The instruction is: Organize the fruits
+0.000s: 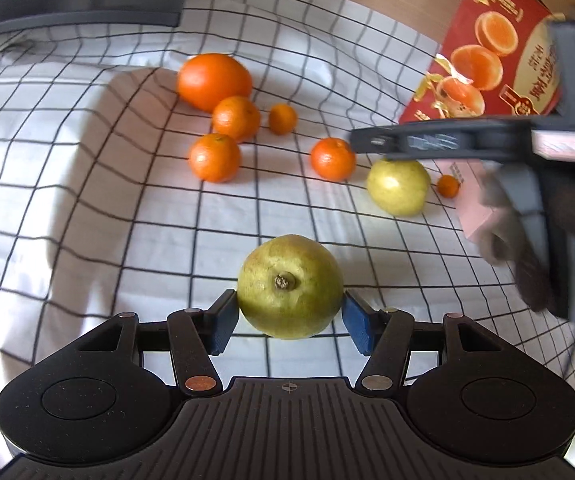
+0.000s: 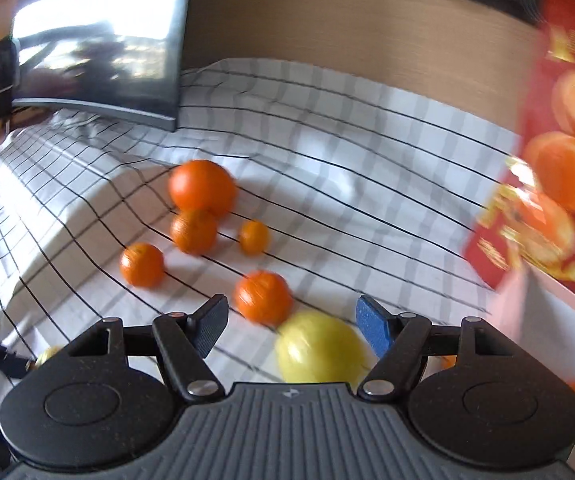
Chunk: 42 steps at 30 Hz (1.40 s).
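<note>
My left gripper [image 1: 290, 316] is shut on a green pear [image 1: 290, 284], with a blue pad pressed on each side and the stem end facing the camera. A yellow pear [image 1: 397, 188] lies on the checked cloth [image 1: 87, 200] to the right. My right gripper [image 2: 293, 328] hangs open just over that yellow pear [image 2: 319, 348], and its pads are clear of the fruit. Its blurred fingers [image 1: 407, 142] cross above the pear in the left wrist view. A large orange [image 1: 213, 80] and several mandarins [image 1: 214, 157] lie further back.
A red carton printed with orange halves [image 1: 487, 52] stands at the right, with a pink box [image 1: 475, 208] in front of it. A dark monitor [image 2: 99, 48] stands at the back left. One tiny mandarin [image 1: 447, 186] sits beside the yellow pear.
</note>
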Available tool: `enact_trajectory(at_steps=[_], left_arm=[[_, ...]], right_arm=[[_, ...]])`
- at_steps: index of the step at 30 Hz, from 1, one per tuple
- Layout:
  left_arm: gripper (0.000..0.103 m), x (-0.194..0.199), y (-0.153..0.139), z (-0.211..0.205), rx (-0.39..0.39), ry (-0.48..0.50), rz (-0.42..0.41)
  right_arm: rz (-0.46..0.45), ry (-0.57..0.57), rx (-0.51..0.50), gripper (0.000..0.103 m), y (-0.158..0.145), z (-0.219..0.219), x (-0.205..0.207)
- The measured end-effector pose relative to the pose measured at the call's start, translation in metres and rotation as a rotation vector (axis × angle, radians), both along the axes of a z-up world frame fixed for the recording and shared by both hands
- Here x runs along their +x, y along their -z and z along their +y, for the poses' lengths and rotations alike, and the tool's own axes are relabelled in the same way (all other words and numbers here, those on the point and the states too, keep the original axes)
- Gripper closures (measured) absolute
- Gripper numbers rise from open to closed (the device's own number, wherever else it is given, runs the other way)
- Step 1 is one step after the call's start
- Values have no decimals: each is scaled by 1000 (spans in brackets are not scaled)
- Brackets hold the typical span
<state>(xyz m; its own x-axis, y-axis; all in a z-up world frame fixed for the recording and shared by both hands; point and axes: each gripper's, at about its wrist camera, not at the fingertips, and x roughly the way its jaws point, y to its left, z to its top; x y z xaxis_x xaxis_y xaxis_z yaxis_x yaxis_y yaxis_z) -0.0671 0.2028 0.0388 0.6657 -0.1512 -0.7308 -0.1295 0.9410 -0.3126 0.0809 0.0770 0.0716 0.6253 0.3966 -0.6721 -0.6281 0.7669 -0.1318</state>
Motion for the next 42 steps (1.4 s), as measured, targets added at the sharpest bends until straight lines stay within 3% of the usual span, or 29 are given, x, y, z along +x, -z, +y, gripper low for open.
enact_trajectory(at_steps=[2, 6, 9, 13, 18, 22, 25, 29, 33, 38, 42], left_arm=[[41, -2, 0, 3, -8, -4, -3], [41, -3, -1, 3, -10, -5, -10], [41, -4, 0, 3, -12, -9, -16], [41, -3, 0, 4, -15, -12, -25], [41, 8, -2, 0, -7, -1, -32], [42, 20, -6, -16, 11, 52, -52], [44, 33, -11, -36, 28, 125, -72], [44, 48, -17, -66, 127, 201, -106], [44, 56, -21, -78, 200, 257, -99], [44, 55, -23, -80, 226, 299, -39], [41, 52, -21, -76, 201, 286, -12]], right_arm=[[33, -20, -46, 40, 10, 22, 14], [54, -4, -171, 43, 35, 55, 36], [64, 24, -229, 56, 47, 64, 43], [67, 23, -196, 60, 40, 59, 32], [65, -21, -99, 60, 17, 32, -9], [70, 16, -56, 60, 13, -11, -42], [64, 87, -60, 60, 20, -50, -61], [82, 235, -72, 60, 32, -102, -74], [109, 342, -16, 60, 37, -146, -83], [68, 369, -26, 59, 39, -155, -98], [13, 341, -68, 58, 42, -144, -107]])
